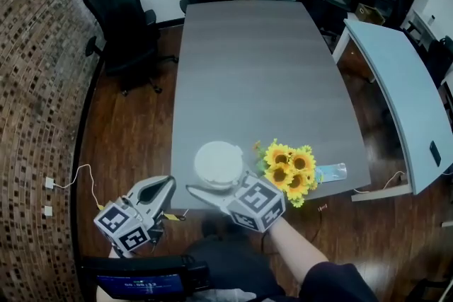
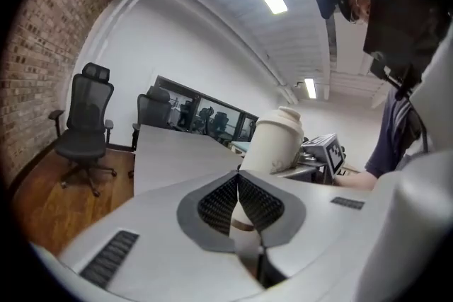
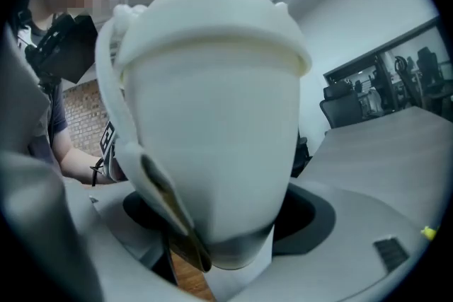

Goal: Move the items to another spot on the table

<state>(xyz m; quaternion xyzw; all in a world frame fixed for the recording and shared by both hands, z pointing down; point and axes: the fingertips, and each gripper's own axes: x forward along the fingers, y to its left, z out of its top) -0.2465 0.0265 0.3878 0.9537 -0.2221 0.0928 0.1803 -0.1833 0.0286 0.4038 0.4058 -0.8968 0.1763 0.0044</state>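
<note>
A white lidded jar [image 1: 218, 163] hangs over the near edge of the grey table [image 1: 262, 67], and my right gripper [image 1: 212, 189] is shut on its base. In the right gripper view the jar [image 3: 212, 117] fills the picture, its foot wedged between the jaws of the right gripper [image 3: 219, 251]. A bunch of sunflowers [image 1: 290, 170] lies on the table just right of the jar. My left gripper [image 1: 161, 189] is off the table's near left corner, shut and empty. The left gripper view shows its pads [image 2: 225, 200] pressed together, with the jar [image 2: 277, 141] beyond them to the right.
Black office chairs [image 1: 120, 18] stand left of the table and behind its far end. A pale blue table [image 1: 407, 95] runs along the right. Cables and sockets [image 1: 53, 187] lie on the wood floor by the brick wall.
</note>
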